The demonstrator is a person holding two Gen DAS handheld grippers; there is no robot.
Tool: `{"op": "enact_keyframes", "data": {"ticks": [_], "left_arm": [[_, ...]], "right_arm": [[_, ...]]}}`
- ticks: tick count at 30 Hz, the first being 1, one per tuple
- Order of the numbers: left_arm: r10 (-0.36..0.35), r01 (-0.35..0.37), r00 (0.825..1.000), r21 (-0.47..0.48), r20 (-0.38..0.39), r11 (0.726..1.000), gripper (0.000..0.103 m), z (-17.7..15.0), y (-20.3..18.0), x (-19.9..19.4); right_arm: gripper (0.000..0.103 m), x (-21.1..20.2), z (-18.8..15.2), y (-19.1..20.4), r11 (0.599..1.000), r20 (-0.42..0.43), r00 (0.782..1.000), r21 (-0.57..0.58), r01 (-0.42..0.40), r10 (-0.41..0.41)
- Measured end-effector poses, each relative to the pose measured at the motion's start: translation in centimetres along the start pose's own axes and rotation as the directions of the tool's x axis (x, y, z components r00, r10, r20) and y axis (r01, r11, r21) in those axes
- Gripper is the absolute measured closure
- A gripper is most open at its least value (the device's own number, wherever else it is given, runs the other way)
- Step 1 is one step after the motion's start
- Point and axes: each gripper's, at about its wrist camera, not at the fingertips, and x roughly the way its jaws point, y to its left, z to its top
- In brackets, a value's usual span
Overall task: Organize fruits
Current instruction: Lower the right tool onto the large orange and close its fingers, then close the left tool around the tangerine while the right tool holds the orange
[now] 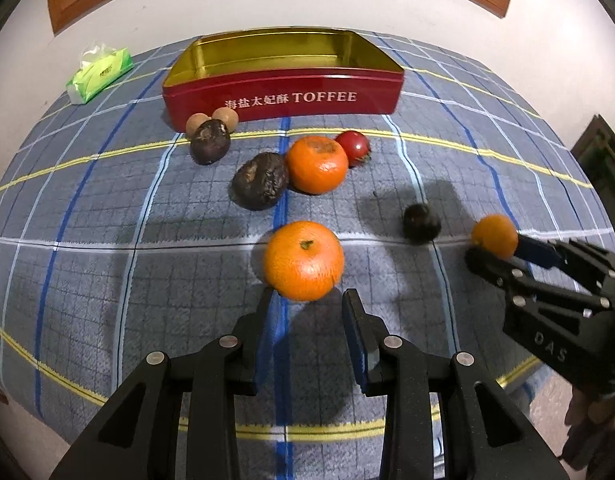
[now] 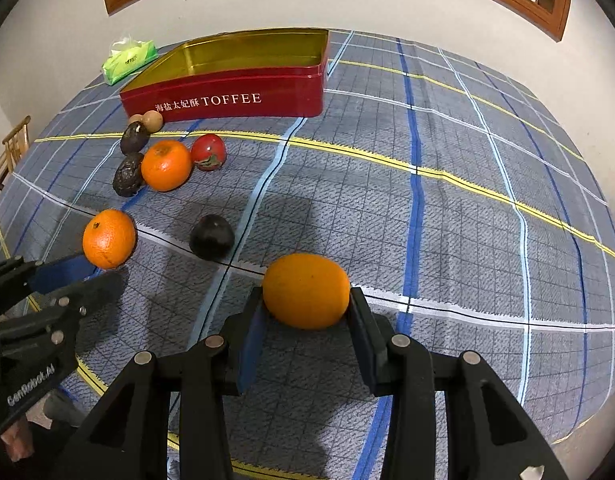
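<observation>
Left wrist view: the left gripper clamps an orange at its fingertips, above the checked cloth.
Right wrist view: the right gripper pinches a smoother orange between both pads, low over the cloth.
Tin: red toffee tin, open, gold inside, nothing visible in it, at the far side of the cloth.
Fruit by the tin: third orange touching a dark wrinkled fruit; red fruit just behind it; another dark fruit; two small tan balls.
Lone fruit: dark round fruit between the grippers.
Far left corner: green tissue pack.
</observation>
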Motion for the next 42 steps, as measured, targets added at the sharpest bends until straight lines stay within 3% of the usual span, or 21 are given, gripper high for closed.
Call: {"op": "enact_keyframes", "data": {"ticks": [5,9,23,31,42], "left_arm": [[-0.012,0.012,1.0,-0.017,-0.009,1.0,0.068,-0.1,0.4,0.1],[-0.002,0.002,1.0,0.003,-0.003,1.0,0.048,-0.1,-0.1,0.0],[0.032,-0.032,0.999,0.017,0.023,0.999,0.048,2.0,-0.1,0.7],[0.017,-0.017,1.0,0.019,0.023,1.0,0.06,1.6,0.0,1.0],[0.002,-0.002,1.0,0.002,0.028,1.0,0.061,1.5,0.3,1.0]], "right_arm": [[0.065,0.0,0.0,0.0,1.0,0.001,1.0,-0.001,-0.001,0.001],[0.065,0.0,0.0,0.0,1.0,0.003,1.0,0.0,-0.002,0.002],[0.064,-0.1,-0.2,0.0,1.0,0.011,1.0,0.0,-0.003,0.003],[0.064,0.0,-0.1,0.1,1.0,0.009,1.0,-0.003,0.002,-0.002],[0.064,0.1,0.0,0.1,1.0,0.009,1.0,-0.002,0.007,-0.007]]}}
